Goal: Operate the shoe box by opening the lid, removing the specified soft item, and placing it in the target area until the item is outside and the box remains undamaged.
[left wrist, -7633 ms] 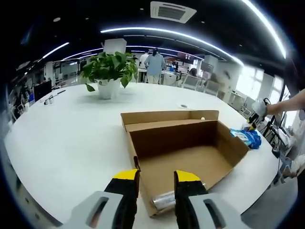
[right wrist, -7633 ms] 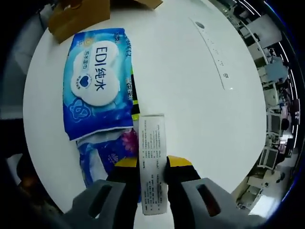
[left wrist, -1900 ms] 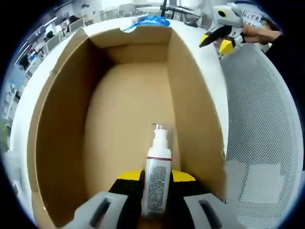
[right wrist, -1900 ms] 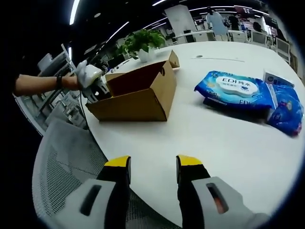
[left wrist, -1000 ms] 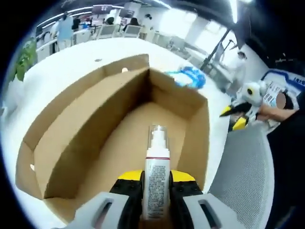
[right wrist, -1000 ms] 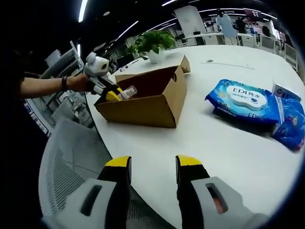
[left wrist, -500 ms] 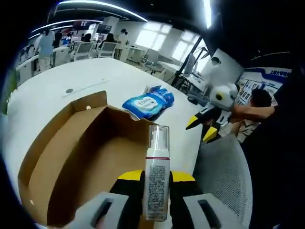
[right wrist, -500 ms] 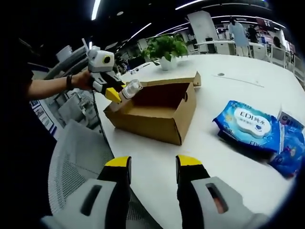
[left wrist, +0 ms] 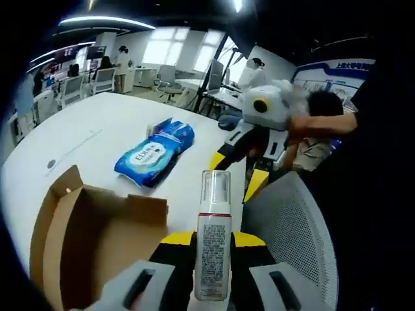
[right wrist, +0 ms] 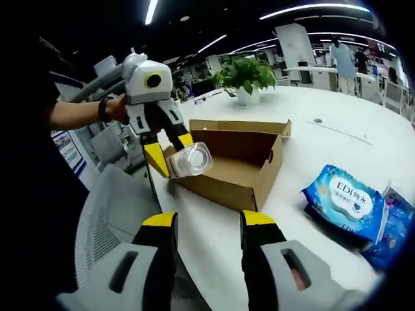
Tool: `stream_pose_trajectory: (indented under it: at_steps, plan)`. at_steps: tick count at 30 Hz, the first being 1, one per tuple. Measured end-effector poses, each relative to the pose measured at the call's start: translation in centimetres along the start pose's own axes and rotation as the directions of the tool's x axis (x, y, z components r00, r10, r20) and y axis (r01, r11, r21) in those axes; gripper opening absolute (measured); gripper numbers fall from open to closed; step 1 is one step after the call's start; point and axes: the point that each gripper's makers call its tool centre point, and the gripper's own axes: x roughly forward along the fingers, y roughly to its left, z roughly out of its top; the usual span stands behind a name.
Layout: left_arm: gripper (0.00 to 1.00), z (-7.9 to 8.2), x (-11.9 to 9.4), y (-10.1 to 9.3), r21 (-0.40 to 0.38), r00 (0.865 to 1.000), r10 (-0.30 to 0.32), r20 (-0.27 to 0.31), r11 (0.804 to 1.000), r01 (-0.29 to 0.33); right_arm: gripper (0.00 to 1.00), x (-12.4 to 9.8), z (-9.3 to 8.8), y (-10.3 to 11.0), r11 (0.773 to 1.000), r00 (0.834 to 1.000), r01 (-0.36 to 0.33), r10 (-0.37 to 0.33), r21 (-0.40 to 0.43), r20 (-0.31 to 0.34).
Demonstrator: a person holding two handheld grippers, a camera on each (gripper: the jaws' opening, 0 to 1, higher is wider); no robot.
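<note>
So the pump bottle [left wrist: 213, 253] is clamped between the left gripper [left wrist: 213, 241] jaws, long axis running straight out along them toward 12 o'clock, clear cap end farthest from the hand. In the right gripper view you see the same bottle [right wrist: 190, 159] end-on, hanging just off the near corner of the shoe box [right wrist: 228, 163], above the table edge and out of the carton. The box [left wrist: 91, 243] sits at about 8 o'clock from the bottle in the left gripper view, lid flap open. The wipes pack [left wrist: 155, 151] lies on the white table [left wrist: 84, 139] at roughly 10 o'clock, well apart from the box. I'd guess that's the drop zone, can't say for sure. The right gripper [right wrist: 207, 223] has its jaws spread wide with nothing between them, over the table edge near a mesh chair [right wrist: 110, 220].
</note>
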Motion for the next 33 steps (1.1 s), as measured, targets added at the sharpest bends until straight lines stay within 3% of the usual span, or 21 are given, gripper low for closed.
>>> stream_pose_trajectory:
  at_steps: [6,15,22,27,33]
  plan:
    - [0.2,1.0,1.7,-0.9,0.04,0.999,-0.052,-0.005,0.998,0.052,0.36,-0.4,-0.1,1.3,0.997,0.998,-0.055,0.054,-0.05,-0.018]
    - [0.2,1.0,2.4,-2.2,0.099,0.997,-0.078,-0.02,0.992,0.08,0.36,-0.7,-0.2,2.1,0.995,0.996,-0.088,0.088,-0.056,-0.005]
    - [0.2,0.2,2.7,-2.9,0.175,0.994,-0.083,-0.074,0.98,0.095,0.3,-0.9,0.4,3.2,0.988,0.99,-0.137,0.138,-0.073,0.014]
    - [0.2,-0.2,2.8,-3.1,0.183,0.992,-0.091,-0.092,0.977,0.106,0.22,-0.9,0.3,3.7,0.983,0.987,-0.161,0.162,-0.085,0.009]
    - [0.2,-0.5,3.1,-3.4,0.196,0.986,-0.118,-0.116,0.971,0.14,0.19,-1.1,0.0,4.3,0.979,0.986,-0.168,0.168,-0.115,-0.009]
